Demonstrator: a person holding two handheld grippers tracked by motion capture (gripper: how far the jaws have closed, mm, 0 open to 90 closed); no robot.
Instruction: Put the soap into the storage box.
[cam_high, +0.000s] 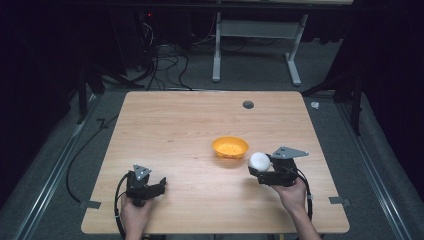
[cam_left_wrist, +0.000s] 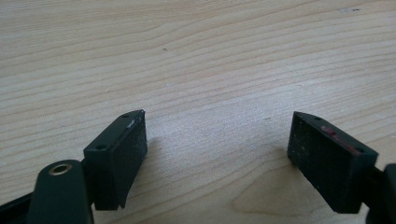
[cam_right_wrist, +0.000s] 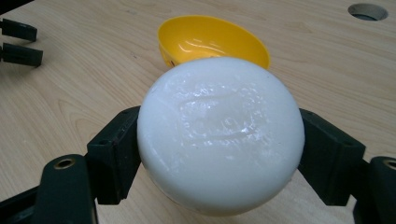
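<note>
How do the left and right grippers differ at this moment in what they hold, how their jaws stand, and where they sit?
The right gripper is clamped on a round white puck-like object; the left gripper holds nothing. The left gripper's jaws stand wide apart over bare wooden table; the right gripper's jaws press the white object's sides. The right gripper sits beside the yellow plastic bowl; the left gripper sits well away from it. Both are black, hand-held and near the table's front edge.

Overhead, looking forward and down across the whole counter (cam_high: 175, 130). Two close views low over the wood, along black jaws. Shared with the right view: yellow bowl (cam_right_wrist: 212, 39), counter hole (cam_right_wrist: 367, 11).
</note>
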